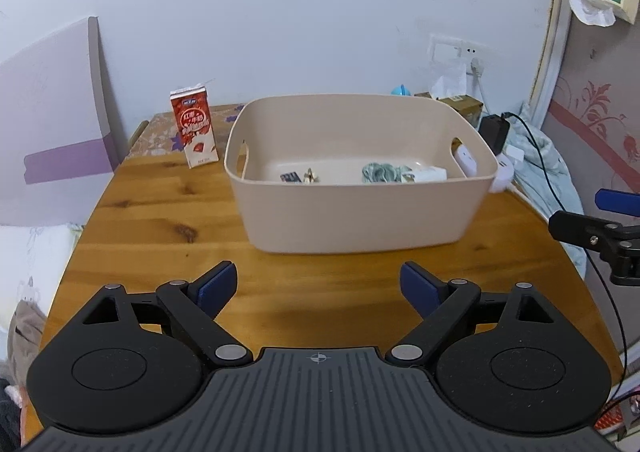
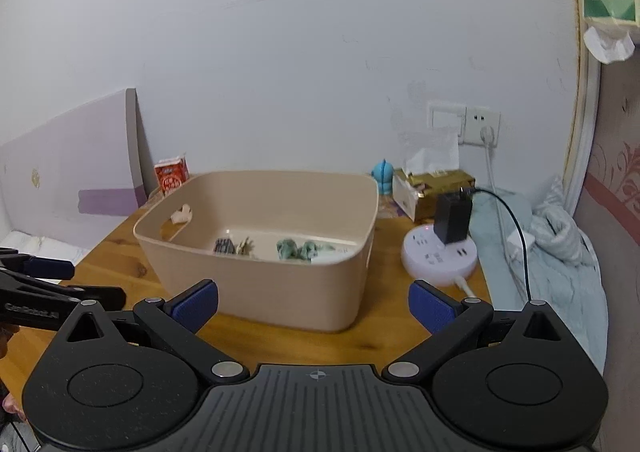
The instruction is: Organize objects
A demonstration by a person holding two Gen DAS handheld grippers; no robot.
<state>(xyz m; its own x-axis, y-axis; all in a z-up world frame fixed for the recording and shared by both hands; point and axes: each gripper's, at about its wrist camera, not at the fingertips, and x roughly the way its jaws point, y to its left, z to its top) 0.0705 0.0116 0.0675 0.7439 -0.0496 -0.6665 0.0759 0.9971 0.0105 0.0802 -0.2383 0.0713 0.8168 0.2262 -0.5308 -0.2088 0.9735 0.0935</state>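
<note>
Red milk carton still out of the bin, left gripper nearer.
Left gripper (image 1: 316, 288) jaws wide open, empty; right gripper (image 2: 314, 306) same. Upright red-and-white milk carton (image 1: 195, 128) stands on the wooden table (image 1: 160, 212) at 11 o'clock from the left jaws, long axis vertical, just beside the beige plastic bin (image 1: 360, 212), which sits at 12 o'clock.

Soft, even indoor light; weak shadows are cast on the table (image 1: 160, 212). Strong fisheye bending at edges; slight blur is seen throughout.
</note>
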